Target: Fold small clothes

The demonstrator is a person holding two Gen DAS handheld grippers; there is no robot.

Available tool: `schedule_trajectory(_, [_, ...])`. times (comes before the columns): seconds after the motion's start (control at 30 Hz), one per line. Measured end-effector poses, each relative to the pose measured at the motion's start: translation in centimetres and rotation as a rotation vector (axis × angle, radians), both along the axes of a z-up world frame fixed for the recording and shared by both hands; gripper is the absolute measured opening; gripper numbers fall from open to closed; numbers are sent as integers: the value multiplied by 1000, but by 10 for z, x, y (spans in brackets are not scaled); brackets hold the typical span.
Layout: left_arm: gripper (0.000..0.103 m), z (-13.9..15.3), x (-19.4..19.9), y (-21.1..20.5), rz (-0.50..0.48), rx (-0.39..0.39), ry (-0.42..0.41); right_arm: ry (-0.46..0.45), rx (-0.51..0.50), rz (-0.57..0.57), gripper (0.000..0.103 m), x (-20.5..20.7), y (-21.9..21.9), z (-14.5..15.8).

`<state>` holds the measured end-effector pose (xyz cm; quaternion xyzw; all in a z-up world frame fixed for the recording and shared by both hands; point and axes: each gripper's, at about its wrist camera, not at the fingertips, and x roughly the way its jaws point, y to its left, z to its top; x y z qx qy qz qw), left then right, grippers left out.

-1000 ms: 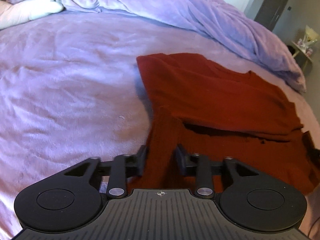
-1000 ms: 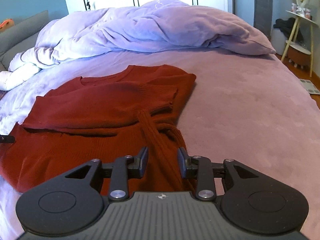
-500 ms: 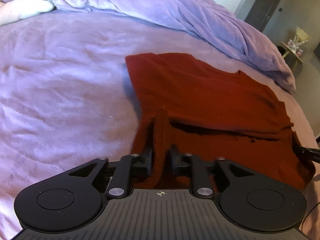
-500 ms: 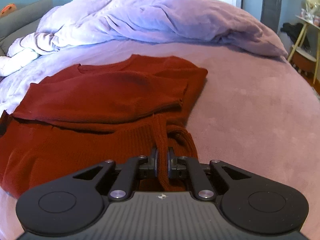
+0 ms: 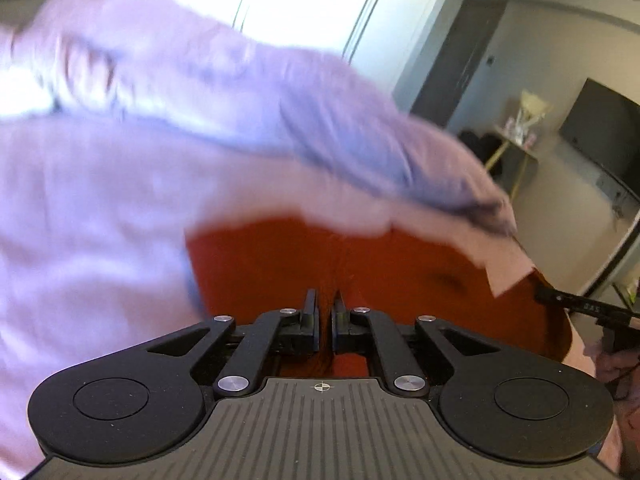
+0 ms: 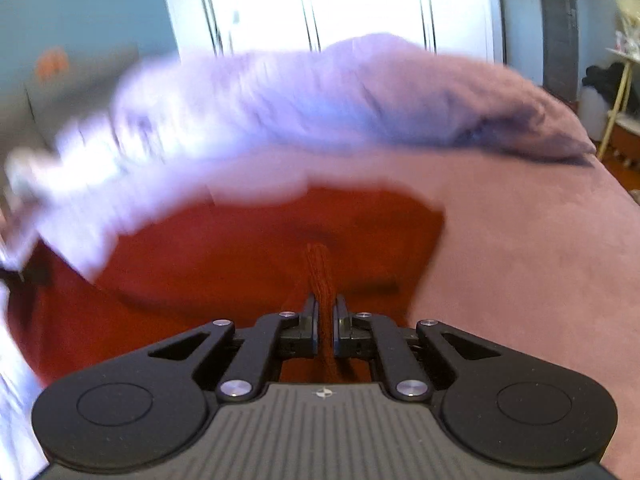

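A rust-red knitted sweater (image 5: pixel 272 260) lies on the purple bed; it also shows in the right wrist view (image 6: pixel 240 256). My left gripper (image 5: pixel 325 304) is shut on a fold of the sweater at its left lower edge. My right gripper (image 6: pixel 326 304) is shut on a bunched ridge of the sweater at its right lower edge. Both views are motion-blurred. The right gripper's tool (image 5: pixel 584 308) shows at the right edge of the left wrist view.
A crumpled lilac duvet (image 6: pixel 340 96) is heaped across the far side of the bed (image 6: pixel 540 280). White wardrobe doors (image 6: pixel 320 4) stand behind. A small side table (image 5: pixel 516 148) and a wall TV (image 5: pixel 600 136) are to the right.
Both grippers closed on the sweater's lower edge, then lifted and swung forward toward its upper part. The views tilted up and blurred.
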<state>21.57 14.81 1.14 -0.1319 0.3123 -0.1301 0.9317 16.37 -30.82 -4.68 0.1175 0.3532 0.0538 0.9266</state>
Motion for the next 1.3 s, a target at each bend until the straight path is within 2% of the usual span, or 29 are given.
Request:
schedule_trajectory(0.07, [7,4,23,7,53,0,-21,-57,36,-58,6,11,-12,14])
schedule_trajectory(0.17, [7,-18,62,17,131,-26,39,-79,10,-129,6,40,-17,15])
schedule_trajectory(0.27, [7,-64,97,21,150,-96,220,8,2,-161,6,74,-19,-11])
schedule_trajectory(0.33, [11,-82,102,13,119,-55,277,90,-20,-161,7,91,-14,-33])
schedule_trajectory(0.37, [23,-85,100,7,109,-12,277,131,-46,-154,7,96,-11,-43])
schedule_trajectory(0.4, [44,-86,96,4,97,10,264,159,-61,-150,8,99,-8,-50])
schedule_trajectory(0.43, [51,-86,91,3,75,11,249,171,-52,-147,9,98,-8,-54])
schedule_trajectory(0.47, [53,-87,88,5,57,1,242,165,-28,-137,10,95,-8,-54])
schedule_trajectory(0.5, [52,-88,88,4,45,-6,248,156,-19,-131,15,92,-8,-54])
schedule_trajectory(0.57, [47,-91,90,3,46,1,266,147,-33,-108,16,88,-7,-54])
schedule_trajectory(0.6, [31,-91,92,4,57,24,266,146,-47,-102,16,87,-6,-55])
schedule_trajectory(0.67, [11,-95,97,0,102,85,285,145,-63,-103,16,91,-4,-57])
schedule_trajectory(0.7, [9,-95,100,1,113,76,290,143,-72,-110,16,92,-3,-58])
schedule_trajectory(0.77, [8,-88,97,-1,120,79,265,154,-114,-126,9,97,2,-60])
schedule_trajectory(0.87, [8,-62,89,-4,118,100,176,135,-178,-113,6,95,9,-53])
schedule_trajectory(0.97, [8,-31,98,-2,147,100,91,50,-251,-98,6,91,16,-31])
schedule_trajectory(1.07, [8,-9,127,-7,198,165,0,-27,-295,-133,6,106,17,-9])
schedule_trajectory(1.2, [9,-12,170,-14,308,232,-57,-84,-376,-210,6,148,20,-1])
schedule_trajectory(1.23, [9,-18,180,-19,330,252,-45,-93,-400,-229,6,159,21,-3])
schedule_trajectory(1.3, [16,-38,198,-29,393,340,6,-104,-443,-243,6,179,24,-13])
